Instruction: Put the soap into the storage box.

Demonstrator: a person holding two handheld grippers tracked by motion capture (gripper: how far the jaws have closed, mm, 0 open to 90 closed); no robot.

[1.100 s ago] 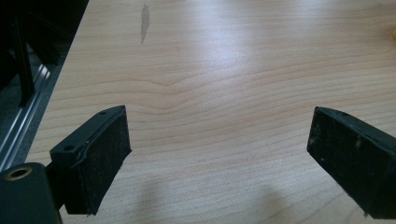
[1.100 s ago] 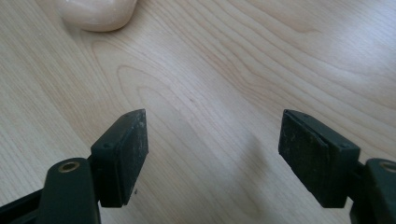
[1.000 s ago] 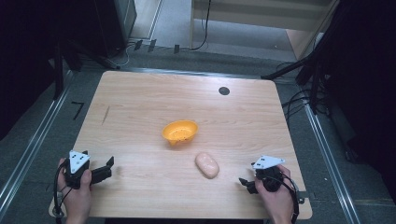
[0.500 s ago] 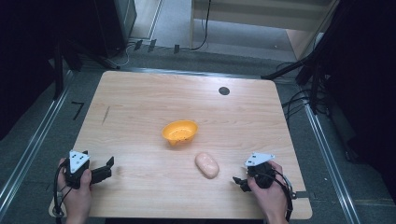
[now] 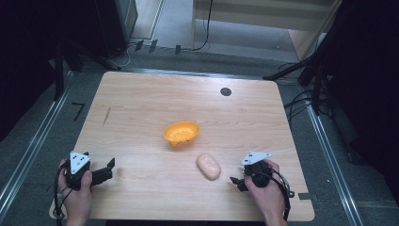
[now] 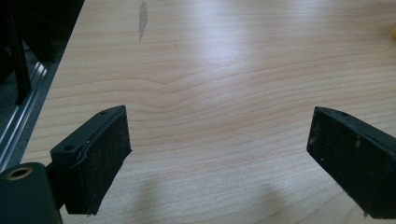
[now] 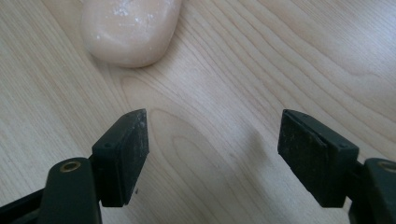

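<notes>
Wooden table (image 5: pixel 141 108), one. Bread roll (image 5: pixel 208 166), pale, oblong: lies on the near right part of the table, just in front of the orange bowl (image 5: pixel 181 133) and apart from it. Right gripper (image 5: pixel 236 181): near the roll on its right, jaws pointing toward it, parted, nothing between them; roll sits ahead of the jaws and left of centre in the right gripper view (image 7: pixel 130 30). Left gripper (image 5: pixel 109 168): near left edge, well apart from the roll, jaws wide over bare wood.
</notes>
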